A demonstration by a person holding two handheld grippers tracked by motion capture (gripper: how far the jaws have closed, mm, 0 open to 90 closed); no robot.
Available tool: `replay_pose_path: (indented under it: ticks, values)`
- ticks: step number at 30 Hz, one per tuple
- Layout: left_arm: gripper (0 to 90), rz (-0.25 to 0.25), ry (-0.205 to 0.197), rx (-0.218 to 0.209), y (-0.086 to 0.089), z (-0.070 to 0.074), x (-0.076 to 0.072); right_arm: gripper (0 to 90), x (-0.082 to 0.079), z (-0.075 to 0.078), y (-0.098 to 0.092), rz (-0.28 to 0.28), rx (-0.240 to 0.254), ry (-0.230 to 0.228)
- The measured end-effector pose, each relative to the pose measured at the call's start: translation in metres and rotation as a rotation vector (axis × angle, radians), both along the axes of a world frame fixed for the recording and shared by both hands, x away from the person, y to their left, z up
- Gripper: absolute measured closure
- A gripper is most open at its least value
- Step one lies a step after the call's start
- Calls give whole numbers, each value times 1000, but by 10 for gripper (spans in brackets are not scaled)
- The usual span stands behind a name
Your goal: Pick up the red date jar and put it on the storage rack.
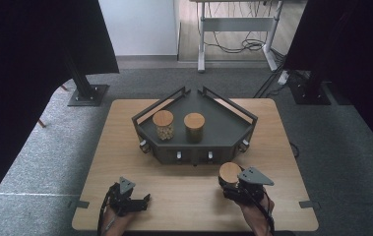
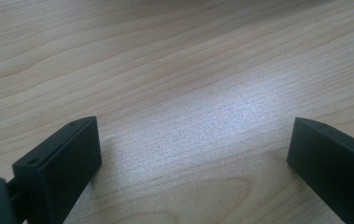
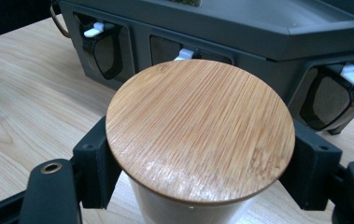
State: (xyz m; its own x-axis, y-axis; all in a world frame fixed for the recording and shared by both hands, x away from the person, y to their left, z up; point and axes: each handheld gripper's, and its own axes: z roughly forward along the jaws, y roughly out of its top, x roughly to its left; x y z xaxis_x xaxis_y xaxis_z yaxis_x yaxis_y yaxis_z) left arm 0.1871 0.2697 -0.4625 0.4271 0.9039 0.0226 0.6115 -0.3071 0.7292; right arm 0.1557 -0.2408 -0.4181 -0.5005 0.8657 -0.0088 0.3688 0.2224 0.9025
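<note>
The right claw (image 3: 198,186) grips a jar (image 3: 200,135) near the bench's (image 1: 125,147) front edge; next, lift it onto the tray (image 1: 223,123). Left claw (image 2: 191,149) wide, idle.

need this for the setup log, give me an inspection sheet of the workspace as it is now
surface: wooden table, bare around the grippers
job's things: jar with bamboo lid held in front of the dark corner shelf; two lidded jars stand on it
clutter: nothing seen
grippers: right gripper shut on the jar; left gripper open, nothing between its jaws
cables: loose cables on the floor under the far desk
surroundings: grey carpet, black curtains at both sides
</note>
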Motion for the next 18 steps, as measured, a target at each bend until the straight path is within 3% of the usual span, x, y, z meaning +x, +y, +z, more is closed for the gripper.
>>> replay_pose_path:
  ticks: [18]
  values:
    - [26, 0, 0, 1, 0, 0, 0, 247, 6, 21, -2, 17, 18, -19]
